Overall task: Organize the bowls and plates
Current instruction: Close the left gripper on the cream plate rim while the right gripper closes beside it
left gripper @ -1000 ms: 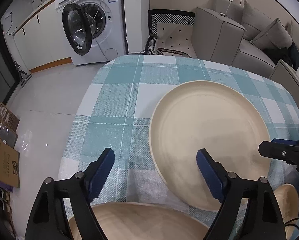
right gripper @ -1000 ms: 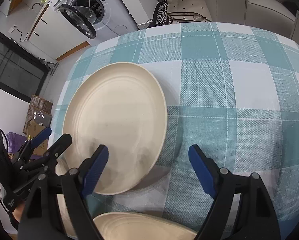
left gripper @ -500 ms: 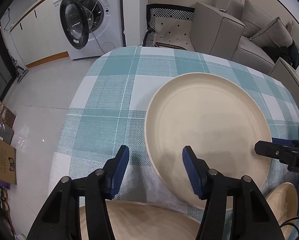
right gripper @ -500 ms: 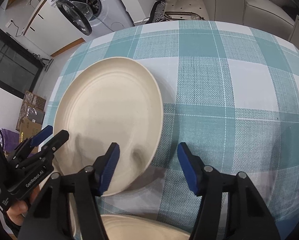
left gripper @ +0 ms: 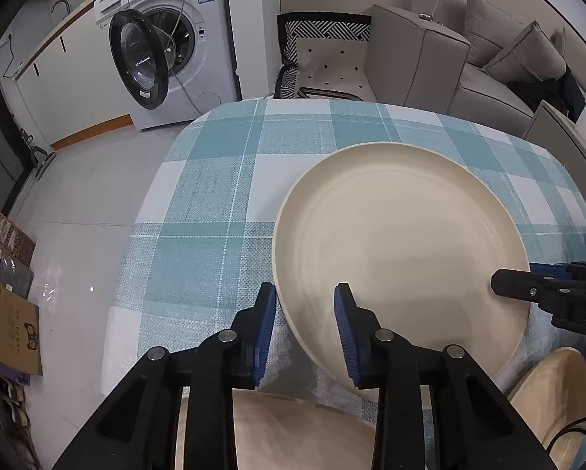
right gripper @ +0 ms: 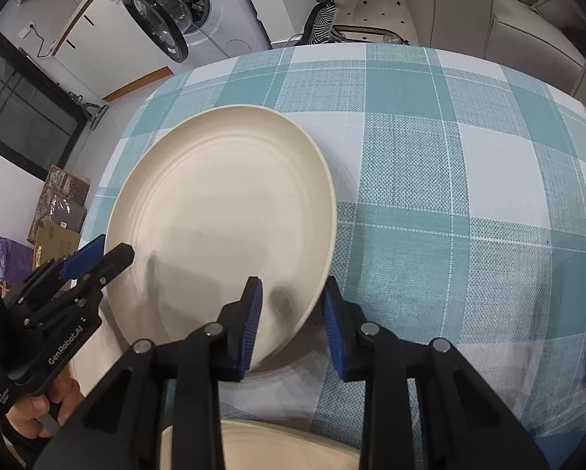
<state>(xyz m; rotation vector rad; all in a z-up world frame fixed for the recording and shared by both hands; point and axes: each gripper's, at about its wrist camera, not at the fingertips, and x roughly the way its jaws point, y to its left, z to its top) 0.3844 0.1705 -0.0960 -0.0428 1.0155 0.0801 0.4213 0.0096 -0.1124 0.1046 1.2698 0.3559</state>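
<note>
Left tool and right tool closing astride cream plate rim, "GenRobot.AI" lettering

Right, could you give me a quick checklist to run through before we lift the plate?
1. Plate rim between the left gripper's jaws: ok.
2. Rim between the right gripper's jaws: ok.
3. Grippers on opposite sides of the plate: ok.
4. Pads clamped on the rim: not ok. Both sets of jaws are closing, and gaps still show beside the rim.
5. Plate empty: ok.
6. Plate lying flat on the cloth: cannot tell. A shadow shows under its near edge.
</note>
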